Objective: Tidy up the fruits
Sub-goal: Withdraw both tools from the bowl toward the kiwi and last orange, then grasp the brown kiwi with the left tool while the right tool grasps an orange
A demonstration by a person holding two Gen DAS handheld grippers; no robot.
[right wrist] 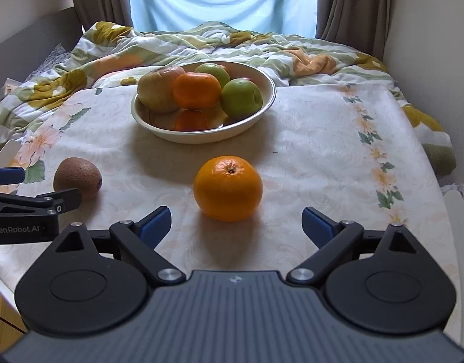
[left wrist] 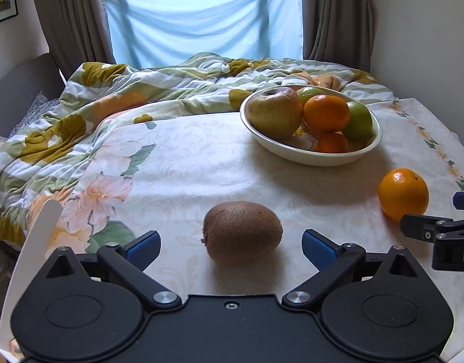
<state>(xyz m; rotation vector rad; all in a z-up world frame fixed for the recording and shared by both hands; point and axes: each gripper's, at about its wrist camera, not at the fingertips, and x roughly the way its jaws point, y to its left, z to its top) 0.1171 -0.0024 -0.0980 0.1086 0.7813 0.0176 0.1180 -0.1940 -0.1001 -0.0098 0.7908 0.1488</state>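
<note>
kiwi (left wrist: 242, 232): lies on table, between spread jaws of left gripper (left wrist: 230, 249), untouched
orange (right wrist: 228, 188): loose on table, just ahead of right gripper (right wrist: 236, 225), jaws spread wide, no contact
table (right wrist: 307, 151): pale floral cloth cover
bowl (right wrist: 263, 107): cream, behind both loose fruits, well apart; holds apples and oranges, piled
quilt (left wrist: 110, 96): rumpled, floral, behind table
room: window with blue sheet (left wrist: 201, 21), brown curtains either side
obstruction: none between jaws and fruits
</note>
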